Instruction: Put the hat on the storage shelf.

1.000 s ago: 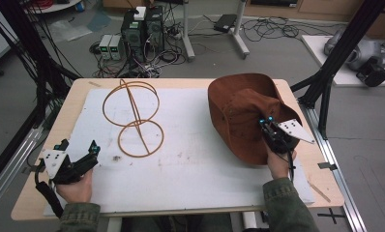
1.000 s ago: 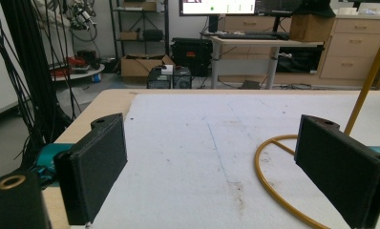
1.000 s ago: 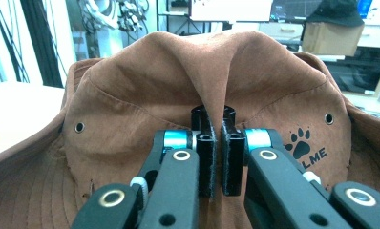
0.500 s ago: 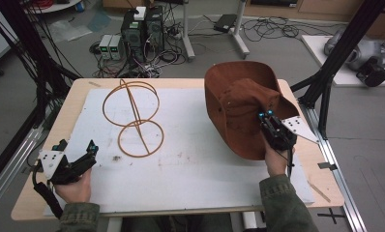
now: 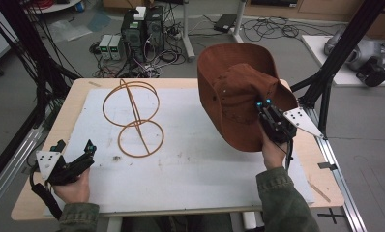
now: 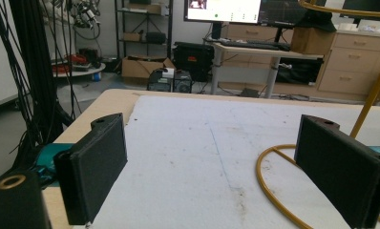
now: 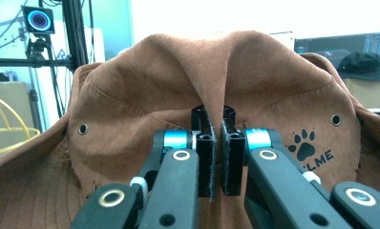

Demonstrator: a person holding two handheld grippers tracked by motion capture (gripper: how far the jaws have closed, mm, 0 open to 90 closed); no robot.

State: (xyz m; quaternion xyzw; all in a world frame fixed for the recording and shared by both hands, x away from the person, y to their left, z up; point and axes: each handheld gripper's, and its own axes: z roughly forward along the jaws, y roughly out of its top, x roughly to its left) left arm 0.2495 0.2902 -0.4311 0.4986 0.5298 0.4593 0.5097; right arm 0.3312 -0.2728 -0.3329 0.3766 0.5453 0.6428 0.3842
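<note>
Right claw (image 7: 216, 162) clenched on a fold of soft brown suede hat (image 5: 234, 92), lifted at 2 o'clock; left claw (image 6: 226, 176) released.

Brown hat (image 5: 239, 101): matt, suede-like cloth, soft and creased, small metal eyelets. Right tongs (image 7: 216, 157): matt black plastic, rough dark pads, shiny rivets. Left tongs (image 6: 216, 167): same matt black. Stand (image 5: 132, 121): smooth, glossy yellow-brown wire. Tabletop (image 5: 190, 174): pale wood edge under scuffed, matt white sheet.
</note>
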